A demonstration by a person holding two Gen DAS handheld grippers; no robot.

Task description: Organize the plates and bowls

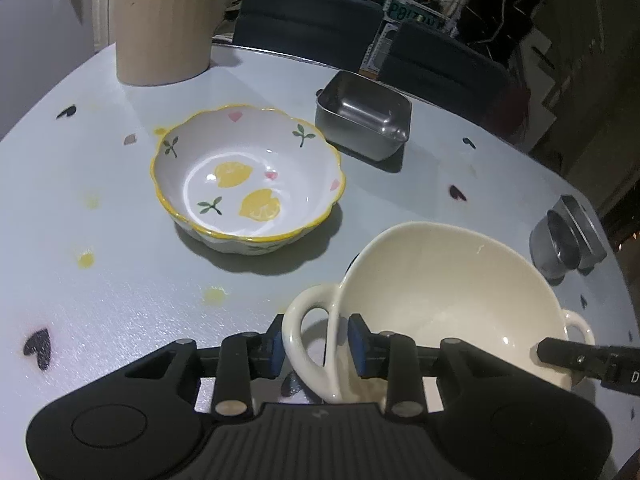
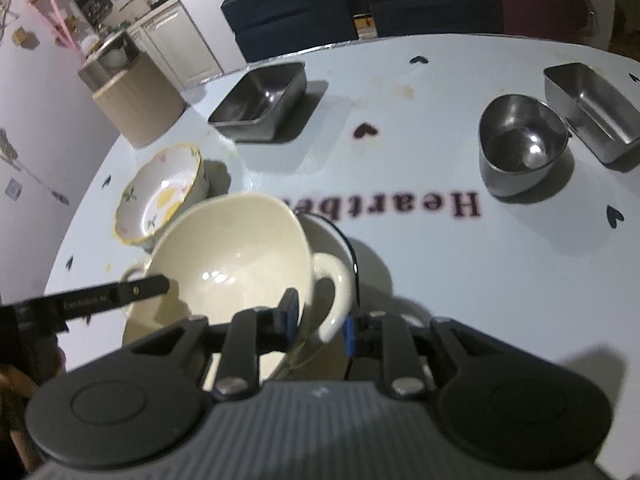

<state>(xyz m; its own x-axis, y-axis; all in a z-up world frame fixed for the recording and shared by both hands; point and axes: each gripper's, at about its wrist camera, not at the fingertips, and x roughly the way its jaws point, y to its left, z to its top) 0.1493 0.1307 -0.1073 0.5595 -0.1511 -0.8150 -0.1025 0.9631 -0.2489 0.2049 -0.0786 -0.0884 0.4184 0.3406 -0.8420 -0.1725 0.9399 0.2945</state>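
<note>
Both tools straddle the cream bowl's (image 1: 452, 300) loop handles: left tool (image 1: 316, 342) and right tool (image 2: 320, 322) each have pads apart, not pressing, so neither grips. Bowl sits tilted on a dark-rimmed dish (image 2: 340, 240) at 6 o'clock on the bench (image 1: 120, 280); lemon bowl (image 1: 246, 178) at 10 o'clock. Looks like release after stacking; next, back both tools off the handles.

The left gripper (image 1: 318, 346) is pointing steeply down, its blue pads standing either side of a handle (image 1: 304, 336), with a gap showing at the right pad. The right gripper (image 2: 320, 322) is tilting down likewise, its jaws straddling the opposite handle (image 2: 332, 300), slightly apart.
</note>
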